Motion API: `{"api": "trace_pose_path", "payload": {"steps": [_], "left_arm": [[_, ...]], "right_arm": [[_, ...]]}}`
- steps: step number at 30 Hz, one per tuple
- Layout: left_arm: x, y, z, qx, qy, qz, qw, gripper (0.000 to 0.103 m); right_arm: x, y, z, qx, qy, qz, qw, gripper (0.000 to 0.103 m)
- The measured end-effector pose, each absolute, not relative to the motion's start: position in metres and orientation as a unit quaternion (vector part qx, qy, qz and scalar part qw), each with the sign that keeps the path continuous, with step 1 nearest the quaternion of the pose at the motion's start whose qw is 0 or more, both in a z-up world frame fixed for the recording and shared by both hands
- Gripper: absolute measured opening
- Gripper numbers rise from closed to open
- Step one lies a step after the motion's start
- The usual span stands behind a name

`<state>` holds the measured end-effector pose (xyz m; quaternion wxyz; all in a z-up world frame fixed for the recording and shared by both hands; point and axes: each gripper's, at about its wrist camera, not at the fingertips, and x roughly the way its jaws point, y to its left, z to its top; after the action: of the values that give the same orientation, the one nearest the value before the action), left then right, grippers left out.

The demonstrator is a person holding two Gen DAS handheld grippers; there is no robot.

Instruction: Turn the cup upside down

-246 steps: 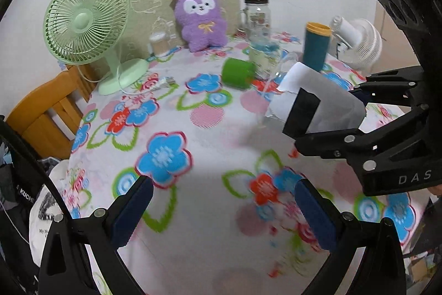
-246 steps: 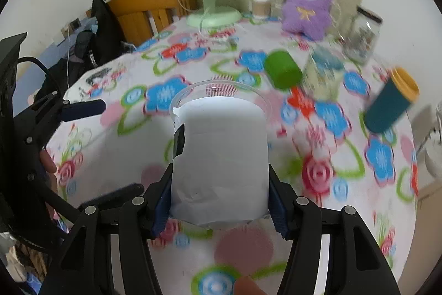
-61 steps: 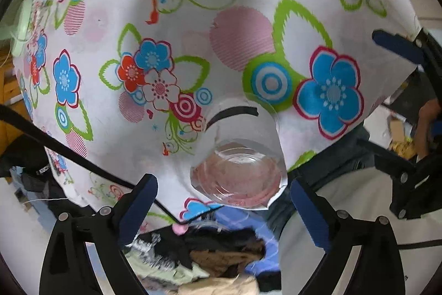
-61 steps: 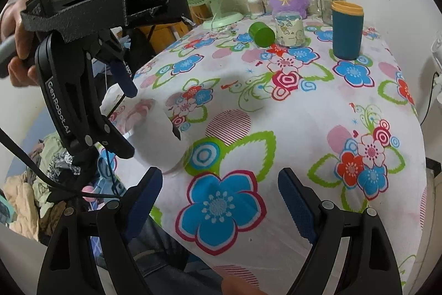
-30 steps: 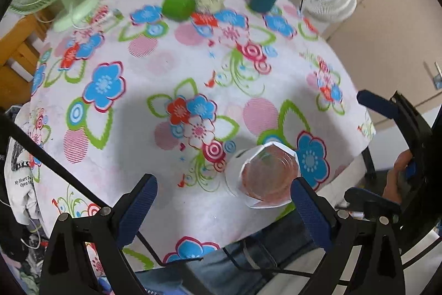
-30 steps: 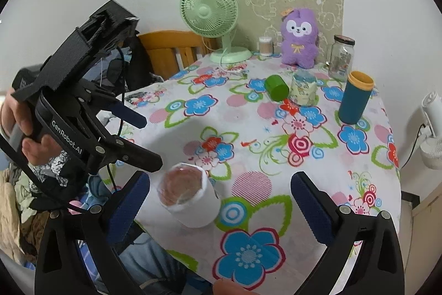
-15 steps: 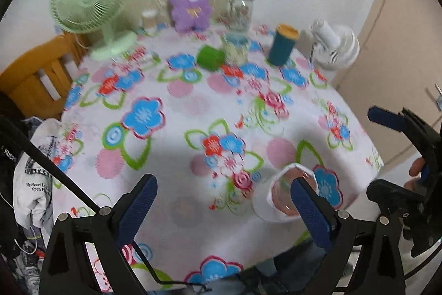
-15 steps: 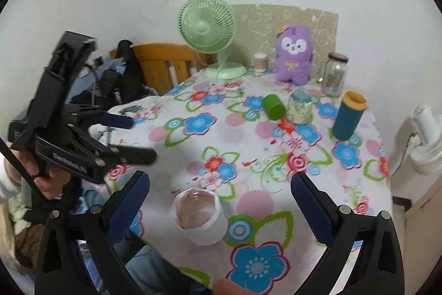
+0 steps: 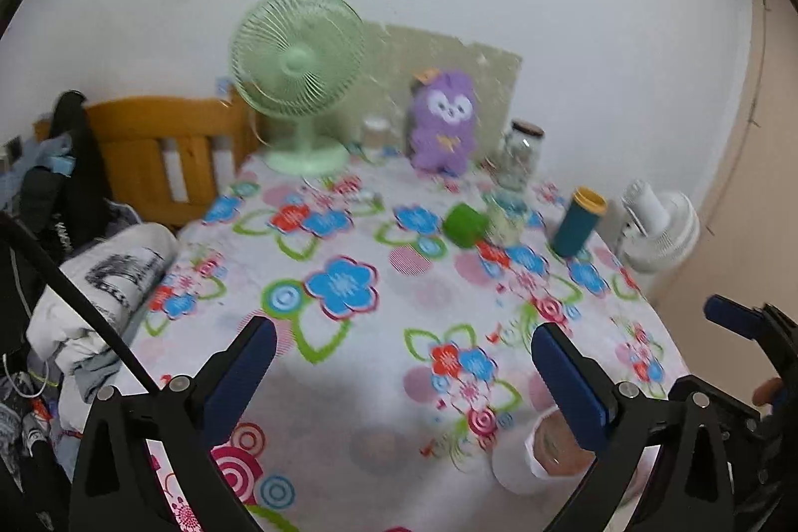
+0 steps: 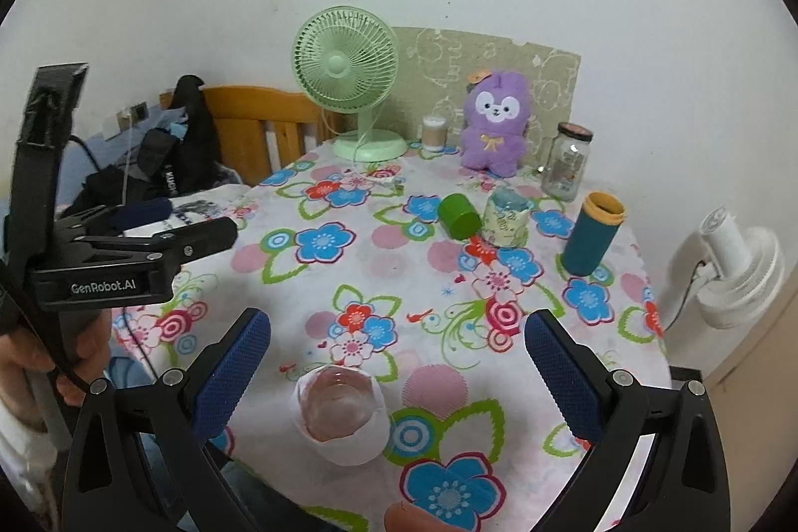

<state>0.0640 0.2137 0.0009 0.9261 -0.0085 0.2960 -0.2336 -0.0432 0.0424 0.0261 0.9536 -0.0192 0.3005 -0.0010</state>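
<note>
Resting upside down on tablecloth [image 10: 389, 263]: cup [image 10: 344, 417]

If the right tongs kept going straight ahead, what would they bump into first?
Probably the flowered tablecloth just past the upside-down cup, which sits low between the open right tongs. Depth is hard to judge here.

On the flowered tablecloth [image 10: 349, 277] I count two fans, one green [image 10: 346, 68] at the far side, one white [image 10: 733, 267] off the right edge. One purple plush toy [image 10: 494, 118], one glass jar [image 10: 566, 160], one teal tumbler [image 10: 593, 240], one green cup [image 10: 459, 215] lying over, one paper-wrapped clear cup [image 10: 344, 417] nearest. Two grippers, the left [image 10: 149, 228] and the right [image 10: 396, 375].
</note>
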Motion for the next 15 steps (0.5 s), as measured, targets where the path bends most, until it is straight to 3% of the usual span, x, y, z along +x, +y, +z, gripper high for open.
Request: {"api": "trace_pose_path", "payload": {"steps": [15], "left_arm": [[0.047, 0.212, -0.008, -0.002, 0.261, -0.175, 0.949, 0.103]], "right_arm": [[-0.044, 0.046, 0.028, 0.01, 0.291, -0.032, 0.956, 0.103]]}}
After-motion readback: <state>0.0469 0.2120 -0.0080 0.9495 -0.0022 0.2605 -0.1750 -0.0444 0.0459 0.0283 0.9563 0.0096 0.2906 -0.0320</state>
